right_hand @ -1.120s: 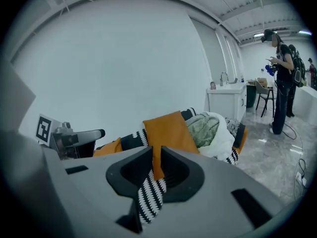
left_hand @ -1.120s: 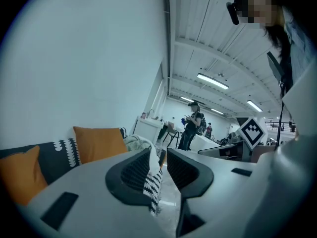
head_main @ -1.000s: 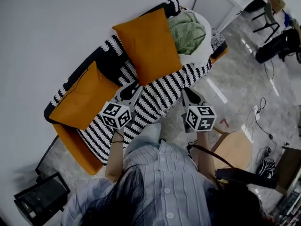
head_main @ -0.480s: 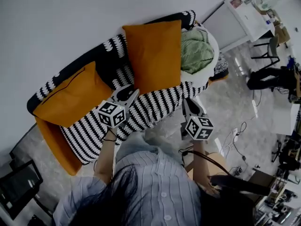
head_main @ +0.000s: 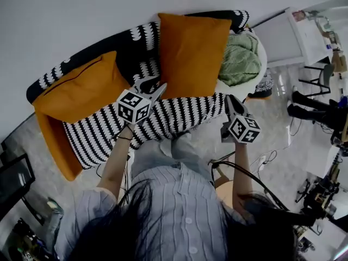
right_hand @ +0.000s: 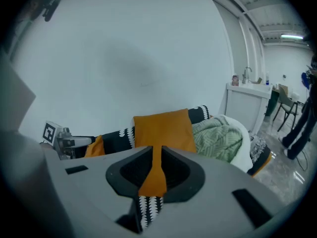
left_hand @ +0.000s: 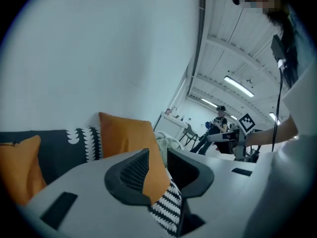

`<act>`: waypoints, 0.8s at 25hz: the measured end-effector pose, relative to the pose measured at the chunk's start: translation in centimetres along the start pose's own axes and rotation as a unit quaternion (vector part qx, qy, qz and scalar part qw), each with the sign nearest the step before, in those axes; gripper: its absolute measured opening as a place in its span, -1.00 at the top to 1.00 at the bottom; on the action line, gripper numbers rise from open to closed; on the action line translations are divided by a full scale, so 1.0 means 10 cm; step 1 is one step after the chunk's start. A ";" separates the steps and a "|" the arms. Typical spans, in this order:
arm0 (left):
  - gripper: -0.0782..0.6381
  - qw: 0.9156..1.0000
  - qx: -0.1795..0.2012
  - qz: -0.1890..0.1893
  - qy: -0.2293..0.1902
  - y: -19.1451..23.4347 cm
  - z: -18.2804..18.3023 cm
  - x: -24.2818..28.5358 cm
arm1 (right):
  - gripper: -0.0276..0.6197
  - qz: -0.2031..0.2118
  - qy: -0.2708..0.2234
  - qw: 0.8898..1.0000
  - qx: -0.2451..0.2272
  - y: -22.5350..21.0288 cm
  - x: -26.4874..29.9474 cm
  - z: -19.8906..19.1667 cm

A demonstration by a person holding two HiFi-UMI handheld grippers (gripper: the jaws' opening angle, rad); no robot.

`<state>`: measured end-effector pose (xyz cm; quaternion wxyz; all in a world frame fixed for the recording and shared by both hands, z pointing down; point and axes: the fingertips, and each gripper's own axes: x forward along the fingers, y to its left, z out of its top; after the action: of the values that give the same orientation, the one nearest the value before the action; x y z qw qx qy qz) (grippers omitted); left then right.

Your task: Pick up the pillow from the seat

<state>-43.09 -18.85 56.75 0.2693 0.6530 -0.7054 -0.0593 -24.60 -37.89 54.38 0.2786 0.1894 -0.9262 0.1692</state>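
Landmark = sofa (head_main: 179, 116), striped cover. At the sofa's left end an orange pillow (head_main: 81, 88) leans into armrest + backrest, so it's propped, not flat. L gripper (head_main: 152, 86) hovers over the sofa's seat, about mid-length, clenched on nothing. Prob. closed just for the approach, no contact w/ anything. Right of it on the sofa, the upright pillow (head_main: 193, 53) stands on its lower edge against the backrest; that lean is what holds it up. Both gripper views look straight at it, so I'd judge it's the one to lift. At the sofa's right end a green blanket (head_main: 239, 58) lies bunched, just beside the upright pillow. R gripper (head_main: 231, 103) hangs off the sofa's front edge, over the floor, also clenched + empty. Jaws must open before any grab. A two-sided grip seems likely, since the pillow is wide & soft.
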 end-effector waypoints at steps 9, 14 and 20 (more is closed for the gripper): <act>0.43 0.996 -0.036 0.082 -0.029 0.46 0.24 0.35 | 0.72 0.094 0.036 0.993 -0.068 -0.51 0.97 0.63; 0.25 0.992 -0.059 0.107 -0.035 0.79 0.39 0.59 | 0.44 0.132 0.073 0.985 -0.083 -0.86 1.52 0.90; 0.05 0.992 -0.055 0.105 0.043 1.01 0.21 1.01 | 0.35 0.152 0.107 0.978 -0.093 -1.25 2.22 1.01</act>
<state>-53.10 -27.60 62.42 0.3400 0.5613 -0.7534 -0.0413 -40.75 -58.72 61.86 0.3632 0.0007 -0.9208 0.1422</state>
